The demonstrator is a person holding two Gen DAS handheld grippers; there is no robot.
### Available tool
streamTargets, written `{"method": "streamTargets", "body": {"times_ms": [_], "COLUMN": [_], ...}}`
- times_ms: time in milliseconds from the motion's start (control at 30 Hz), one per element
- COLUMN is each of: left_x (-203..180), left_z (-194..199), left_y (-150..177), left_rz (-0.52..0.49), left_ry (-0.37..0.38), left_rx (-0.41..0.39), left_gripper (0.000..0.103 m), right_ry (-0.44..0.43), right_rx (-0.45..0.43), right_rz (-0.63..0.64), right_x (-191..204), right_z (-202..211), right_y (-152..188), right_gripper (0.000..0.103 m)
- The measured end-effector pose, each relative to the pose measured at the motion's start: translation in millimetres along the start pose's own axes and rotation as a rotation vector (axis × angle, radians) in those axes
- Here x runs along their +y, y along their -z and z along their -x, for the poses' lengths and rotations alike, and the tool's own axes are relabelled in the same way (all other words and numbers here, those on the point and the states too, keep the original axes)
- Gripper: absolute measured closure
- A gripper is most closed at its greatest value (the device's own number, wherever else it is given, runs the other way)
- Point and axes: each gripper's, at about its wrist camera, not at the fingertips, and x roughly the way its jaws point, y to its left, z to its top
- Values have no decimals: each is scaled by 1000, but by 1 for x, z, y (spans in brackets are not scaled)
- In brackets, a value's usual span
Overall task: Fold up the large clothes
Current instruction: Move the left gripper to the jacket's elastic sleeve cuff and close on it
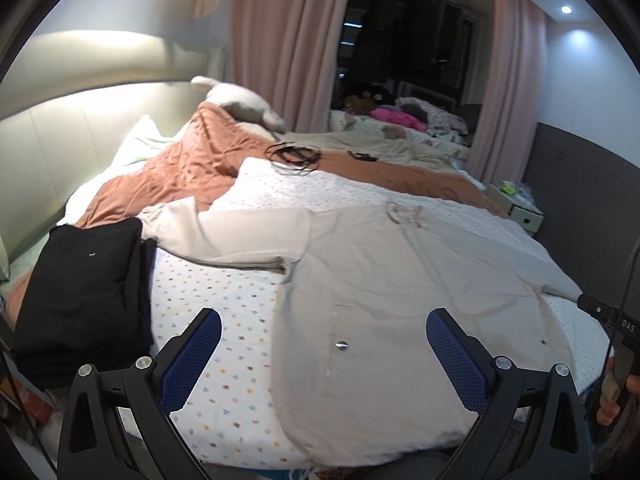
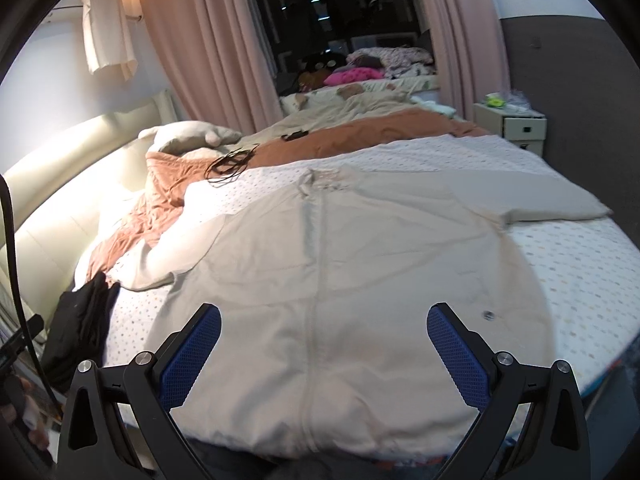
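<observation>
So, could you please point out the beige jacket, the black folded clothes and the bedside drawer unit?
beige jacket (image 2: 320, 264): right wrist view, on the front by the zip.
black folded clothes (image 1: 80, 280): left wrist view, top of the pile.
bedside drawer unit (image 2: 524, 128): right wrist view, drawer front.

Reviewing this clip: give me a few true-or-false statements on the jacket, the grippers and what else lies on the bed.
1. The beige jacket lies spread flat on the bed. True.
2. The left gripper is shut on the jacket. False: it is open, holding nothing.
3. The right gripper is open. True.
4. Black clothes lie on the jacket. False: they lie beside it, off its sleeve end.
5. Both sleeves are folded in. False: they stretch outward.
</observation>
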Motion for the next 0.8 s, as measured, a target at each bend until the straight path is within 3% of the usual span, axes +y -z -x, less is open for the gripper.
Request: {"method": "streamTargets", "body": {"times_ms": [367, 433, 600, 800], "left_x": [53, 62, 91, 118], "left_z": [-71, -86, -122, -159], "left_y": [-36, -45, -68, -92], "left_rz": [66, 79, 120, 159], "left_ry": [-136, -208, -269, -312], "left_rx": [77, 98, 143, 190], "left_gripper": [1, 4, 19, 25], "right_ry": [-114, -136, -188, -245], "right_rx": [71, 79, 87, 135], "right_rz": [-18, -33, -65, -86], "right_x": [36, 44, 67, 96], "right_z": [-100, -118, -153, -198], "right_y": [-36, -42, -54, -67], "right_gripper": [0, 0, 0, 6]}}
